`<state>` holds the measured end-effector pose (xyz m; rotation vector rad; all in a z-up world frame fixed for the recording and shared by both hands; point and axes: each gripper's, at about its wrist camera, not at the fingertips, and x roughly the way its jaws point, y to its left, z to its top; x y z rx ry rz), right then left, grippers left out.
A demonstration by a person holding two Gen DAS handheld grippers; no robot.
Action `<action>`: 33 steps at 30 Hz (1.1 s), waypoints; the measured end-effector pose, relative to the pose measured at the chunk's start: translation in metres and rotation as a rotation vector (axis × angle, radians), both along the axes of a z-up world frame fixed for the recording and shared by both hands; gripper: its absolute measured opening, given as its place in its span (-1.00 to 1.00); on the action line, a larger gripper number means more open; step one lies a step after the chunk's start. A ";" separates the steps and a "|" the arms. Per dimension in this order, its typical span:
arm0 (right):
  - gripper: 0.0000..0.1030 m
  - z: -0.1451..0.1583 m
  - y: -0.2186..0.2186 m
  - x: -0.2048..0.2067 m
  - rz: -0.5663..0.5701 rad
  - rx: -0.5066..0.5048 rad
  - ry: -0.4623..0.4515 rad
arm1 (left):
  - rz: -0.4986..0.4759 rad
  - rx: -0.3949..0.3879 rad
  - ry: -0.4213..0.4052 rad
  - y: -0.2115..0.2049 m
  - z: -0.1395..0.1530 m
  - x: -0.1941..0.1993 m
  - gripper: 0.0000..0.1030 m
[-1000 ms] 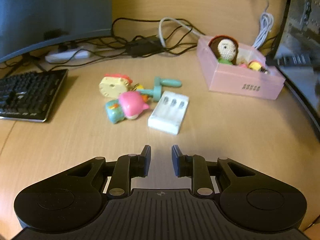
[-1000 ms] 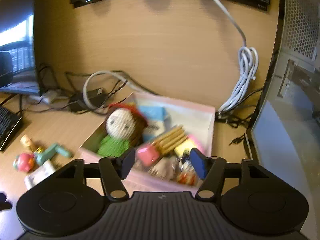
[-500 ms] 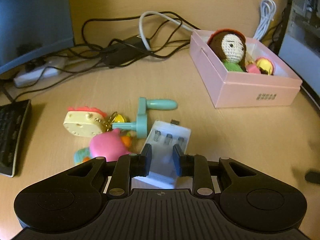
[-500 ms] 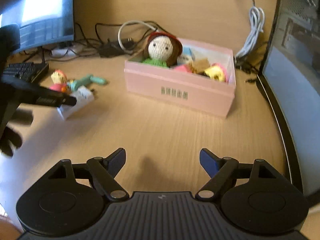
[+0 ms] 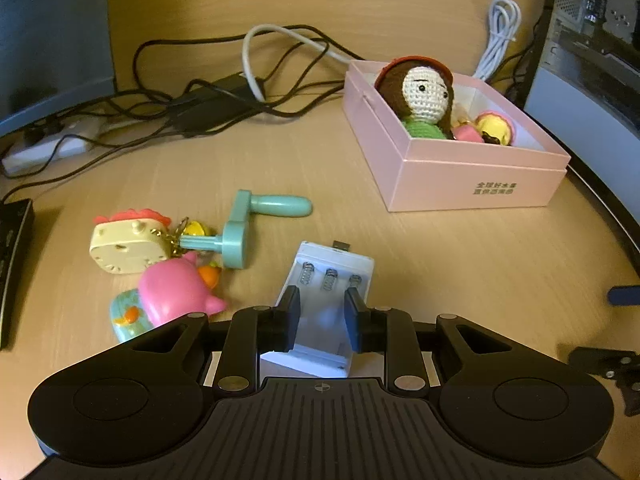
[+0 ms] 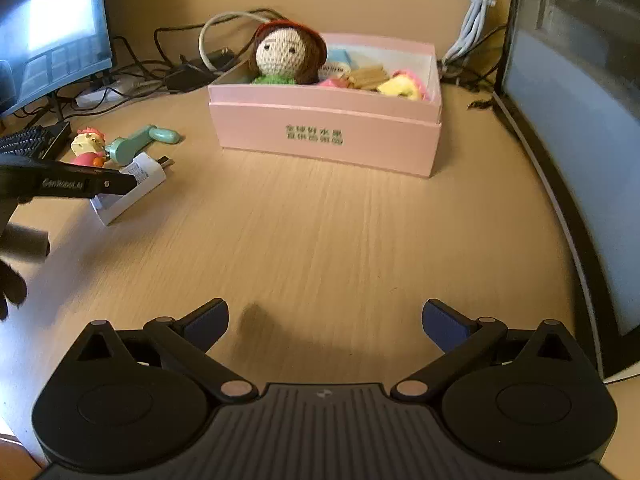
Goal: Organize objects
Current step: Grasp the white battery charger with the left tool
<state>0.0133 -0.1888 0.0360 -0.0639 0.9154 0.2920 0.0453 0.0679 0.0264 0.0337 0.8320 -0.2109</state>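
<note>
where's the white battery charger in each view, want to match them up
Left wrist view: the white battery charger lies low in the middle, on the desk right at the left gripper, which is shut.
Right wrist view: the charger is at the far left, partly behind the left gripper's black finger.
Shared landmark: the pink box with the knitted doll.

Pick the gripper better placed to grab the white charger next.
Left. The left gripper sits shut right over the white charger; the right gripper, jaws just opened with nothing between, hangs over the desk, apart from it.
</note>
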 end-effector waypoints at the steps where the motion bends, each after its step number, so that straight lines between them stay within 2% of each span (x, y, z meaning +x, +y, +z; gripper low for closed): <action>1: 1.00 -0.002 0.000 0.002 0.001 0.010 0.012 | -0.001 0.001 0.000 0.000 0.000 0.000 -0.48; 5: 1.00 -0.005 0.001 0.005 -0.023 0.029 -0.022 | 0.012 -0.016 0.022 0.002 0.004 0.001 -0.47; 7: 1.00 -0.005 0.001 0.007 -0.028 0.028 -0.028 | 0.050 -0.029 -0.016 0.012 0.013 -0.012 -0.47; 10: 1.00 -0.006 0.005 0.009 -0.008 -0.007 -0.021 | 0.079 0.014 -0.064 0.028 0.022 -0.037 -0.47; 15: 1.00 -0.008 0.011 0.009 0.014 -0.050 -0.033 | 0.076 0.088 -0.008 0.039 0.007 -0.052 -0.47; 18: 1.00 -0.007 0.013 0.011 0.022 -0.051 -0.029 | 0.069 0.072 0.014 0.039 0.000 -0.055 -0.45; 25: 1.00 -0.008 0.017 0.012 0.034 -0.052 -0.031 | 0.005 0.070 0.037 0.029 0.002 -0.052 -0.35; 29: 1.00 -0.008 0.016 0.011 0.033 -0.049 -0.037 | -0.066 0.069 0.040 0.022 0.002 -0.052 -0.25; 33: 1.00 -0.008 0.017 0.010 0.029 -0.047 -0.042 | -0.126 0.077 0.057 0.014 0.002 -0.049 -0.25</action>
